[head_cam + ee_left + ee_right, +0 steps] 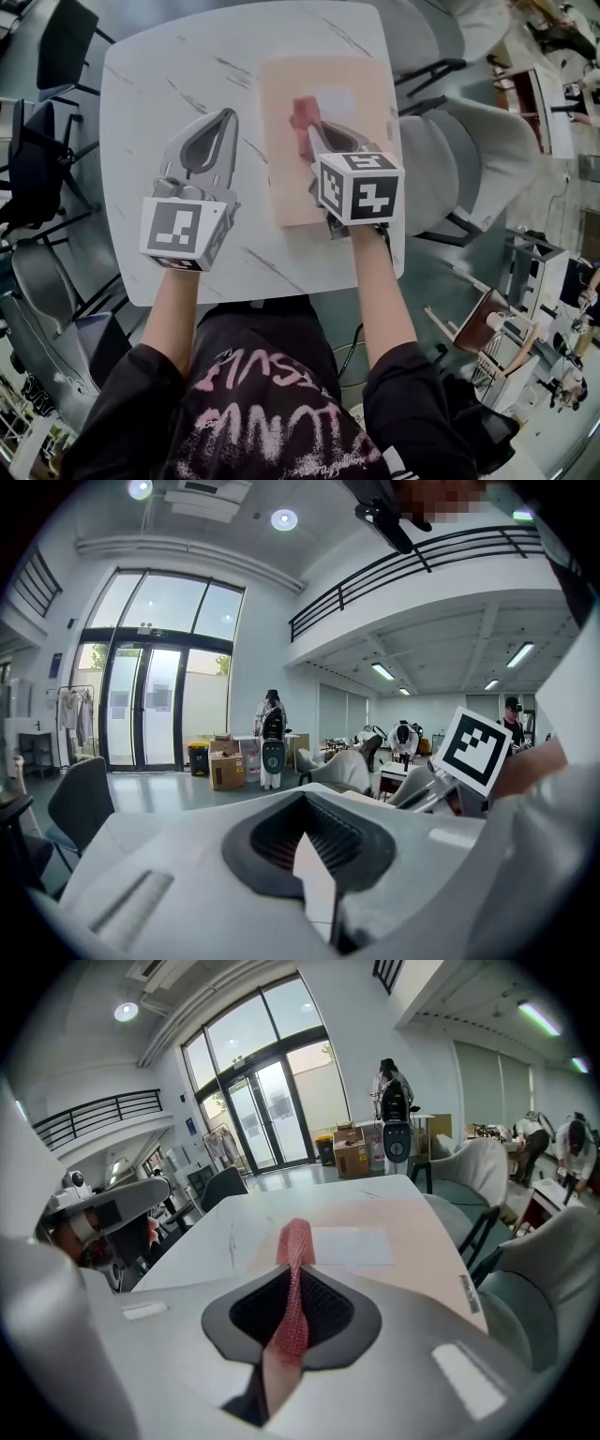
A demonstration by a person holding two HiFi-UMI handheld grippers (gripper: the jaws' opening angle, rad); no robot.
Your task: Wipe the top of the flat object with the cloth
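The right gripper (317, 142), pinching the cloth (302, 118), is hanging over the flat object (286, 183), whose long axis is running straight ahead of its jaws.

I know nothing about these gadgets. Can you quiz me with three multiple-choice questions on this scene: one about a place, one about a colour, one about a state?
1. Where does the flat board lie? A on a chair; B on the white table; C on the floor.
2. What colour is the cloth? A blue; B green; C pinkish red.
3. What is the right gripper doing? A pinching the cloth; B open and empty; C gripping a cup.
1 B: the head view shows it there. 2 C: it looks pinkish red. 3 A: the cloth sits between its closed jaws.
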